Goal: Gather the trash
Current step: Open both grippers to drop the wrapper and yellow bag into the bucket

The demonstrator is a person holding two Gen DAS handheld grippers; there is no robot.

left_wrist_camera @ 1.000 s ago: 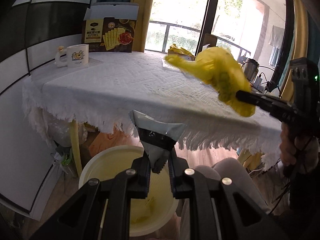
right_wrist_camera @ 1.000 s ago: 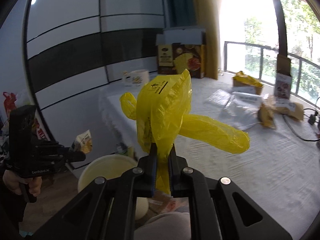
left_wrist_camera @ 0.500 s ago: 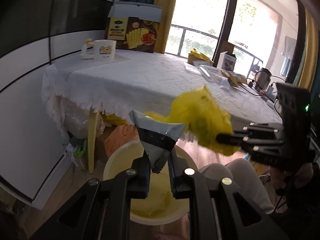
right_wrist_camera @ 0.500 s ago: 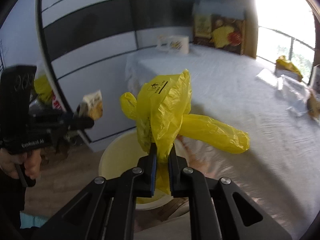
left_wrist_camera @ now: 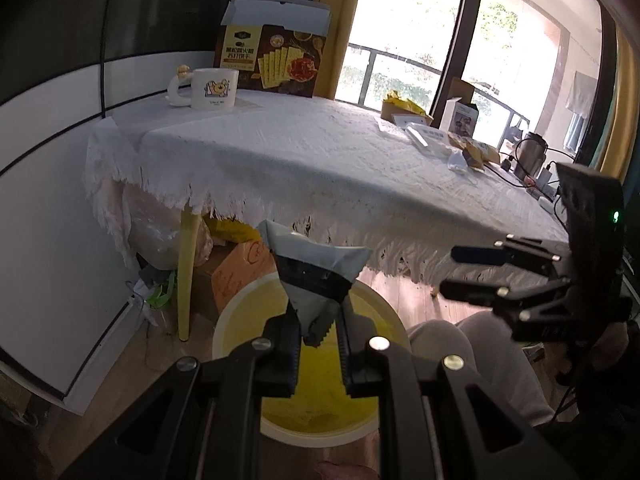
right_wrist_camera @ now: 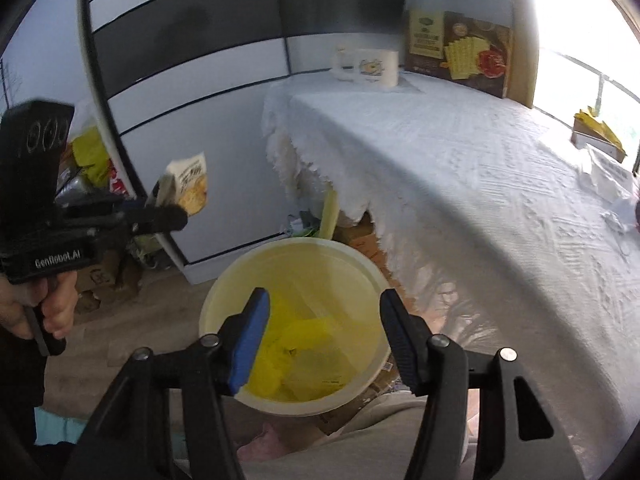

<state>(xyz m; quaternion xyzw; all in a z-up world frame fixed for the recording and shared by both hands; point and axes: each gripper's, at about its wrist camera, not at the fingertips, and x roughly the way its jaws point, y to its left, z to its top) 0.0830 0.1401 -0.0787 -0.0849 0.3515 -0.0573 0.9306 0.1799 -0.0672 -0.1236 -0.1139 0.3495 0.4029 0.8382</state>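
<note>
My left gripper (left_wrist_camera: 318,320) is shut on a small snack wrapper (left_wrist_camera: 316,276), its grey and black back towards the camera, held above a cream round bin (left_wrist_camera: 236,312) on the floor. From the right wrist view the same wrapper (right_wrist_camera: 190,184) shows a yellow printed front in the left gripper (right_wrist_camera: 180,216), left of the bin (right_wrist_camera: 372,276). My right gripper (right_wrist_camera: 324,300) hangs over the bin with its jaws opening and nothing between them. A crumpled yellow plastic bag (right_wrist_camera: 304,344) lies inside the bin. The right gripper (left_wrist_camera: 448,272) also shows empty in the left wrist view.
A table with a white fringed cloth (left_wrist_camera: 320,160) stands right behind the bin. On it are a mug (left_wrist_camera: 214,88), a cracker box (left_wrist_camera: 276,60) and several wrappers and packets (left_wrist_camera: 460,144) at the far right. Boxes and bags (left_wrist_camera: 236,268) crowd the floor under the table.
The right gripper came down over the bin, opened and let go of the yellow bag, which now lies in the bin. The left gripper kept its wrapper and drifted closer to the bin.
</note>
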